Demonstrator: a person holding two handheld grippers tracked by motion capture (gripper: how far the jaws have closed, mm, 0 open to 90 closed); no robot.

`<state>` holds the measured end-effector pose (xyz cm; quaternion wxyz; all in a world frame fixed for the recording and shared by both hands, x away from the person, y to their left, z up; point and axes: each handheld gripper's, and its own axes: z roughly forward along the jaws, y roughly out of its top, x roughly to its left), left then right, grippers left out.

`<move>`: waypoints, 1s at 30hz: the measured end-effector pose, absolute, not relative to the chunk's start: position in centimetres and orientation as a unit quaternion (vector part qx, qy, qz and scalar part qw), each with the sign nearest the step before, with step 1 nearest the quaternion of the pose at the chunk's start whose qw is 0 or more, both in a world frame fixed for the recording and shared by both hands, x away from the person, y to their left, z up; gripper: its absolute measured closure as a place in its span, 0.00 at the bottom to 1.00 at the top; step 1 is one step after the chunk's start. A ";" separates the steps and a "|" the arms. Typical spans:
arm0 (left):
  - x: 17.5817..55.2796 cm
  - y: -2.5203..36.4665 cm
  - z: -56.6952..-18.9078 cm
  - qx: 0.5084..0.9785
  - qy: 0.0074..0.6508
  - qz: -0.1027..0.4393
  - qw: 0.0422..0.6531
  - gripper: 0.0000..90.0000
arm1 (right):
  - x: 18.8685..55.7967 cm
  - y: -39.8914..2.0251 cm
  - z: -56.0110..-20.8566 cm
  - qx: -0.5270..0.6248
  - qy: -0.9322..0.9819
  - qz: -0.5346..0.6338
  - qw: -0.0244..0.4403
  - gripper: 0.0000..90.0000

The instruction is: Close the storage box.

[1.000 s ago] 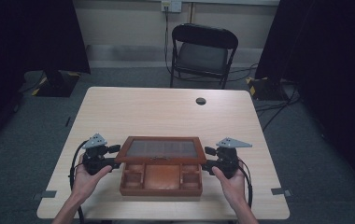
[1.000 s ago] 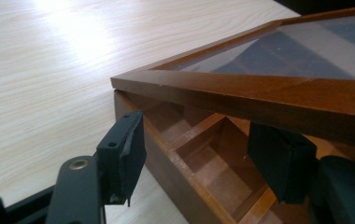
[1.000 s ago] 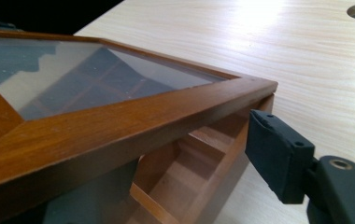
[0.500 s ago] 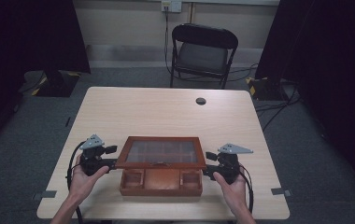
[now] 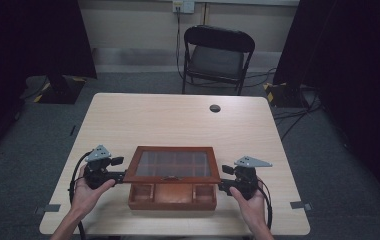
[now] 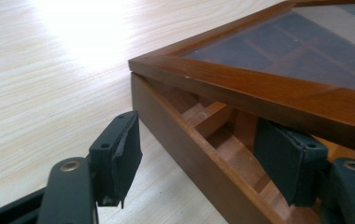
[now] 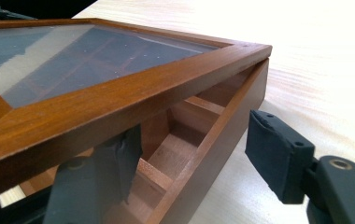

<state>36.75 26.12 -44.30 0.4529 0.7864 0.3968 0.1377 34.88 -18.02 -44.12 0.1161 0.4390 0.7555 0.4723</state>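
box: wooden compartment box [image 5: 173,196] on table [image 5: 178,120], glass lid [image 5: 174,165] part-raised
left gripper [image 5: 120,176]: jaws wide, straddling left wall
right gripper [image 5: 224,186]: jaws wide, straddling right wall

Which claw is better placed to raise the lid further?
Left, narrowly: left claw meets the lid at its front corner; right claw sits lower, by the box base. Each has one jaw under it.
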 end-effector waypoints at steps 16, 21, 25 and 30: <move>36.9 27.4 -45.3 0.774 0.425 0.127 0.451 0.36 | 33.9 -19.5 -45.6 0.468 0.761 0.429 0.132 0.39; 36.9 27.2 -45.3 0.774 0.424 0.126 0.452 0.35 | 33.8 -20.2 -45.5 0.470 0.749 0.451 0.120 0.38; 37.1 27.5 -44.9 0.771 0.429 0.135 0.451 0.33 | 34.0 -20.2 -45.1 0.471 0.746 0.454 0.126 0.35; 37.4 28.3 -44.5 0.764 0.439 0.139 0.451 0.28 | 34.5 -20.8 -44.5 0.478 0.737 0.456 0.141 0.28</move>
